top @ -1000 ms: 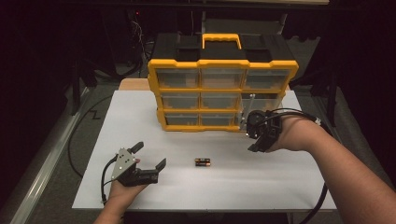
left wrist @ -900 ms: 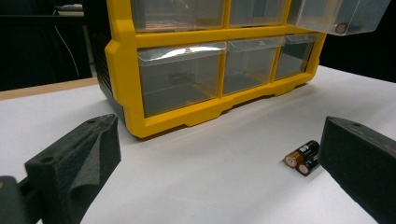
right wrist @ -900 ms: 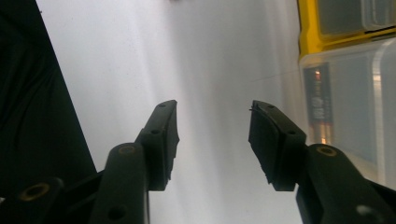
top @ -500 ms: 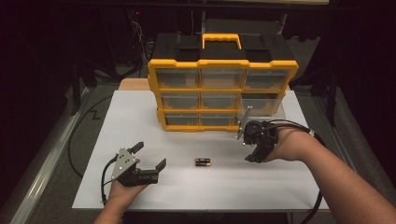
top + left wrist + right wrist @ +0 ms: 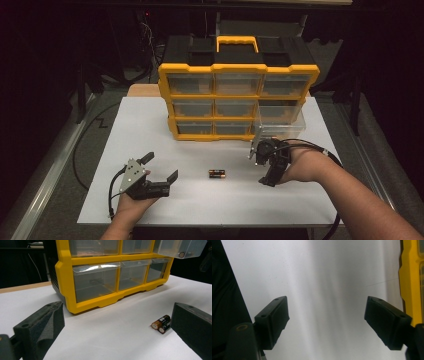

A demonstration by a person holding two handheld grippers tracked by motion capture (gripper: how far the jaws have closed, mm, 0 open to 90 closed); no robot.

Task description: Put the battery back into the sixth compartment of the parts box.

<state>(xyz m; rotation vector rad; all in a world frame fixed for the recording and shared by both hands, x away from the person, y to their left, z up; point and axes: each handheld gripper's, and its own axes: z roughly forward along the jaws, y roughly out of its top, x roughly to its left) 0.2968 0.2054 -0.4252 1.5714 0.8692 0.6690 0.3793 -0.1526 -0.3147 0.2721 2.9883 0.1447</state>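
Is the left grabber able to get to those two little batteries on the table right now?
Probably yes. The left gripper is open, and the batteries lie on bare white table just to its right, with nothing between them. In the left gripper view they sit close beside one jaw.

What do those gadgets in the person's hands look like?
Each gripper, left and right, is black with two blocky, foam-padded jaws. The left carries a grey triangular plate with small holes. A black cable trails from each. Both forearms are bare, with no sleeves.
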